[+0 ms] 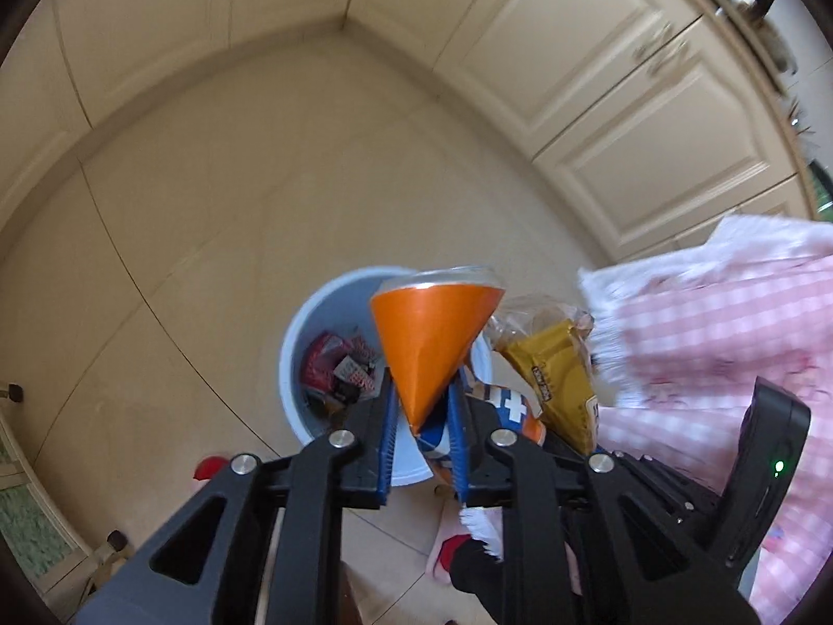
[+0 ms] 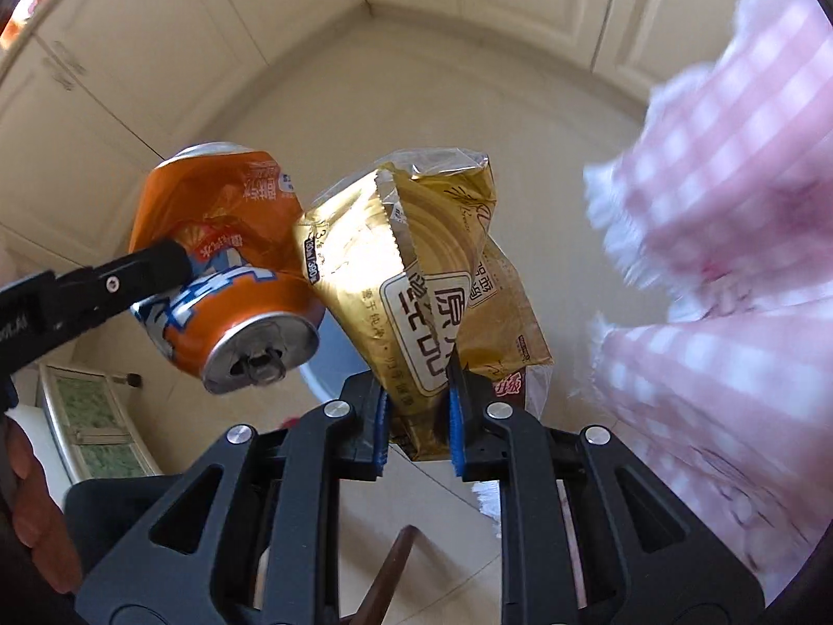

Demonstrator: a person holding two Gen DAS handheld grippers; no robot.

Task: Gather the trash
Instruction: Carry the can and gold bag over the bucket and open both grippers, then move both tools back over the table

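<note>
Left gripper: clamped on crushed orange can
Right gripper: pinching gold wrapper
Bin: below can, wrappers inside

The crushed can is orange with blue-and-white lettering and a silver top. The wrapper is gold with a white label panel and clear plastic edges. The bin is pale blue-white, holding red-and-white patterned scraps. The fingers are black with blue pads. The sleeve is pink-and-white gingham. The cabinets are cream, the floor beige tile.
</note>
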